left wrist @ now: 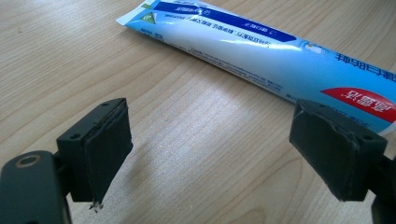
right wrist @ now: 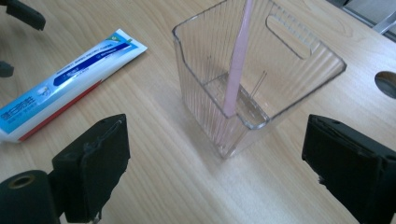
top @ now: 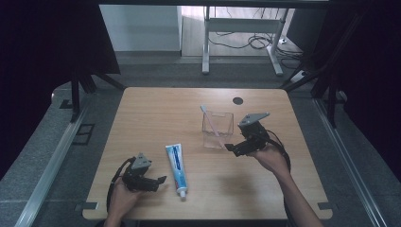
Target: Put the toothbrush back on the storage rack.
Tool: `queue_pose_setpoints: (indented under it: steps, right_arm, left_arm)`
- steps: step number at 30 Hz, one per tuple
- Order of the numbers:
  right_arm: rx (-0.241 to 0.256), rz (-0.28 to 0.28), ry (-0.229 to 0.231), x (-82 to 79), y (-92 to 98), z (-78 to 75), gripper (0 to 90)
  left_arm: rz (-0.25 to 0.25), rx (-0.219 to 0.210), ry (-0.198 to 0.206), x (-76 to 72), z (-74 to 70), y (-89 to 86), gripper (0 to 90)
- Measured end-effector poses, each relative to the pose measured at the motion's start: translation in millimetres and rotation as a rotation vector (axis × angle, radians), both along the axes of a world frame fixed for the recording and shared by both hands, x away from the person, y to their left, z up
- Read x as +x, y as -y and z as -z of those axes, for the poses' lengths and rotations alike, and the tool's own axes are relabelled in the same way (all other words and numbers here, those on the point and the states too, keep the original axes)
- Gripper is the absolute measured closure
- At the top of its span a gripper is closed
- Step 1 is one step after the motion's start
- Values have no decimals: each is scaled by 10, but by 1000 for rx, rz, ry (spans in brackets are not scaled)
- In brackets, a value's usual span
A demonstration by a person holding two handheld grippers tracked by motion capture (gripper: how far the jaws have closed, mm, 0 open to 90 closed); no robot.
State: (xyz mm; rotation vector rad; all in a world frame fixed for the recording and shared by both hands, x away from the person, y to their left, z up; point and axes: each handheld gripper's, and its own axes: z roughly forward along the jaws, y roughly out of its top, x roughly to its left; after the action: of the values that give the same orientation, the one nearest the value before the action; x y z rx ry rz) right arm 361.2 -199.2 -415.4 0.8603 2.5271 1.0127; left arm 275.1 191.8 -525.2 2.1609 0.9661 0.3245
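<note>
Toothbrush point(top: 210, 121) stands in the clear plastic bin point(top: 218, 129); toothpaste tube point(top: 177, 169) lies flat w/ cap toward the person, left of bin. Left gripper point(top: 161, 182) wide open, empty, just beside tube. Right gripper point(top: 230, 148) wide open, empty, near bin. Step: approach. Next, likely: jaws straddle tube, close.

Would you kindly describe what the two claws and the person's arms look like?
Both the left claw and the right claw are black, each topped by a grey three-cornered plate and trailing a black cable. Their jaws are blocky with flat dark pads. The forearms are bare, no sleeves.
</note>
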Motion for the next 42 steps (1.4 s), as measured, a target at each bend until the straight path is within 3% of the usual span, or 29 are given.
queue_pose_setpoints:
  steps: [11,17,24,29,42]
  right_arm:
    - [2,23,-12,-149,171,53,87]
    - [59,47,-37,-271,362,145,93]
    - [72,53,-16,-390,470,217,108]
    - [98,80,-30,-491,555,339,93]
    - [82,112,-68,-638,702,623,79]
  left_arm:
    - [-4,-23,-5,-1,-12,0,129]
    - [-1,-21,-2,1,-8,1,129]
    - [2,-21,-3,-2,-7,11,129]
    - [3,-17,-4,-4,-5,21,129]
    - [-2,-17,-3,-8,-9,27,129]
